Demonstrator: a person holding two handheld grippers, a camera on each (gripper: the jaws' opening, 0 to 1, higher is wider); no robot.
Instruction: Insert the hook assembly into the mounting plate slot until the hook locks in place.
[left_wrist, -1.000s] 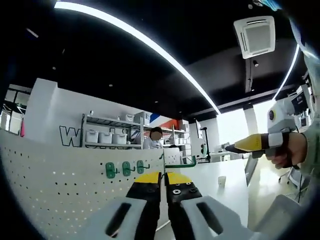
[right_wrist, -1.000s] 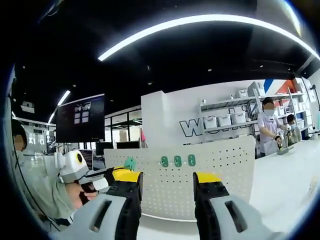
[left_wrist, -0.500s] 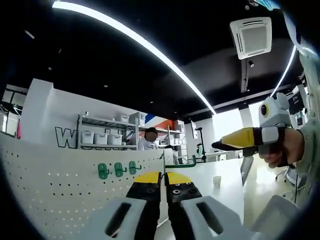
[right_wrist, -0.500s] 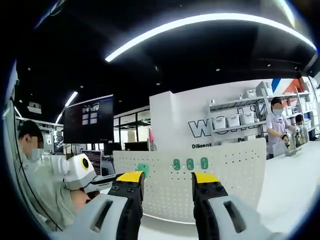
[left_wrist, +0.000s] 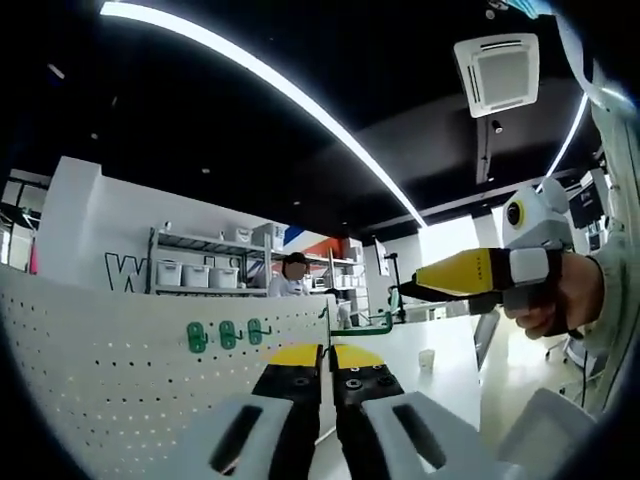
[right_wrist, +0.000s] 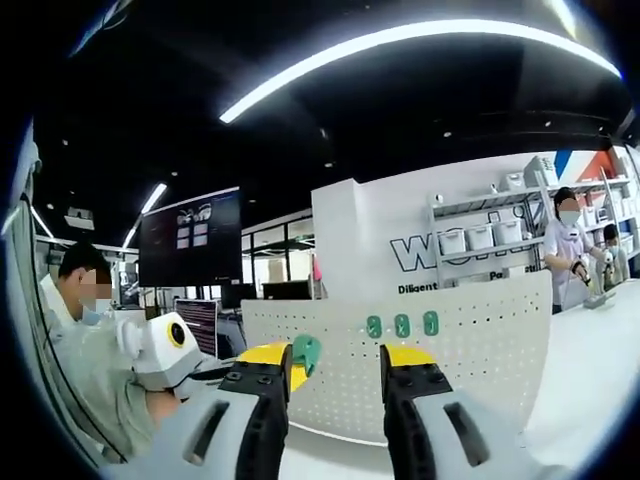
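My left gripper (left_wrist: 325, 352) is shut on a green hook assembly (left_wrist: 362, 325), whose wire arm juts right and ends in an upturned tip. To its left stands the white perforated mounting plate (left_wrist: 100, 370), carrying three green hooks (left_wrist: 227, 333). A hand holds my right gripper (left_wrist: 405, 292), which comes in from the right with its dark tip just above the hook's end. In the right gripper view, the right gripper (right_wrist: 335, 355) stands open with nothing between its fingers. The held hook's green base (right_wrist: 305, 350) shows beside its left finger, in front of the plate (right_wrist: 470, 350).
A white table (left_wrist: 440, 385) with a small cup (left_wrist: 427, 357) runs behind the plate. Farther back are shelves of white bins (right_wrist: 470, 240) and people working at a counter. A person (right_wrist: 85, 340) sits at the left of the right gripper view, below a dark monitor (right_wrist: 190, 235).
The right gripper has come in leftwards toward the held hook's tip. In the right gripper view the green hook base now shows close beside the left finger. Both cameras shifted slightly.
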